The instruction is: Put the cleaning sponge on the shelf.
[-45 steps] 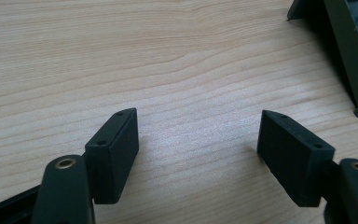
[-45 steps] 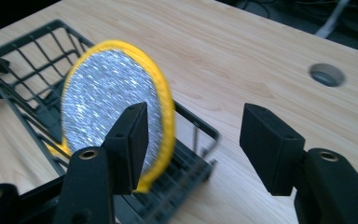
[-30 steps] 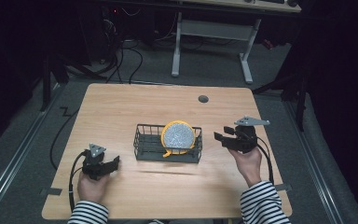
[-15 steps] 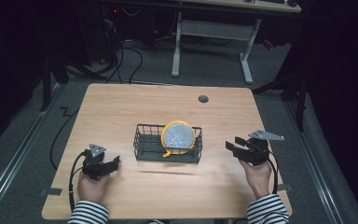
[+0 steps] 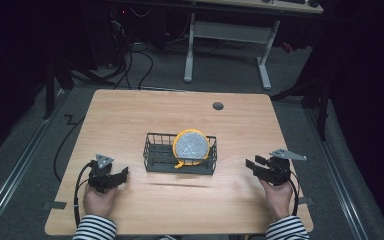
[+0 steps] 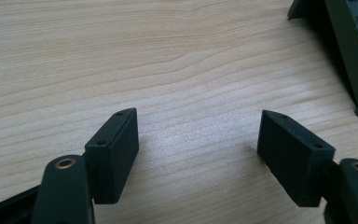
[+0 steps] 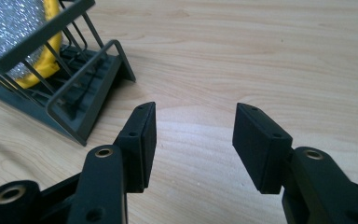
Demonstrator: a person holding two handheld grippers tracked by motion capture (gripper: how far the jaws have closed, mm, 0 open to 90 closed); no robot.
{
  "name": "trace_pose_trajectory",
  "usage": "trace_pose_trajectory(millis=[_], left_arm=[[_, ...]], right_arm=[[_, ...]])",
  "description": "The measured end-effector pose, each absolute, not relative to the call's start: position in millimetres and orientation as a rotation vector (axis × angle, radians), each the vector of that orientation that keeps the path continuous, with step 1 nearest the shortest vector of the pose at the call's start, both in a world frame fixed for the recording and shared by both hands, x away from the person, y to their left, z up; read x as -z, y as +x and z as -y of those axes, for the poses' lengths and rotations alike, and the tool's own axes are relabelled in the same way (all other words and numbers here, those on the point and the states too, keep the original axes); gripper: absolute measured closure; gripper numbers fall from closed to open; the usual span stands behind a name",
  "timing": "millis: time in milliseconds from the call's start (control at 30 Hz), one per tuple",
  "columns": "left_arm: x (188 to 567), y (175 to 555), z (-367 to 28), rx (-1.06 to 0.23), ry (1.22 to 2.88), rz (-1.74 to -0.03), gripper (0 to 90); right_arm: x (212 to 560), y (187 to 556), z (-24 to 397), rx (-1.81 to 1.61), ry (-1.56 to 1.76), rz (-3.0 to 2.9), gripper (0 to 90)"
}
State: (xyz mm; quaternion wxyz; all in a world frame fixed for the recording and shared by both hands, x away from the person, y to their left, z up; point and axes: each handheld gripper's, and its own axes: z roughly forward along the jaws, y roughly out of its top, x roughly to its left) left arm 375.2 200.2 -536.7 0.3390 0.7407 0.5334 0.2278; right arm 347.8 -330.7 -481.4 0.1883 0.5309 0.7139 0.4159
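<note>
left tongs (image 5: 122,175): wide, nothing between, low on tabletop (image 5: 130,115) | right tongs (image 5: 251,165): jaws just been closing, gap bare, beside rack | wire rack (image 5: 152,159): mid-tabletop, between both | yellow-rimmed glitter disc (image 5: 192,146): upright in rack

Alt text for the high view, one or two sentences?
A dark wire rack holding an upright yellow-rimmed silvery disc sits mid-table. A person's left gripper and right gripper, both open and empty, rest either side.
</note>
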Motion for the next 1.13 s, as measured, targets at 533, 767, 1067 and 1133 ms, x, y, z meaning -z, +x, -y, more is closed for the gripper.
trace_pose_trajectory(millis=[533, 767, 1067, 1133], left_arm=[[536.6, 375.1, -200.2, -0.591, 1.927, -1.39, 29.8], [536.7, 374.8, -199.7, -0.591, 1.925, -1.391, 29.7], [536.6, 374.1, -198.7, -0.596, 1.932, -1.39, 29.7], [536.7, 374.1, -198.9, -0.594, 1.928, -1.392, 29.9]], right_arm=[[520.8, 342.7, 325.5, -0.995, 1.491, -2.023, 47.3], [530.0, 344.7, 318.7, -0.903, 1.488, -2.029, 44.4], [530.3, 345.5, 315.4, -0.864, 1.477, -2.024, 42.0], [530.3, 345.5, 315.3, -0.864, 1.478, -2.024, 41.8]])
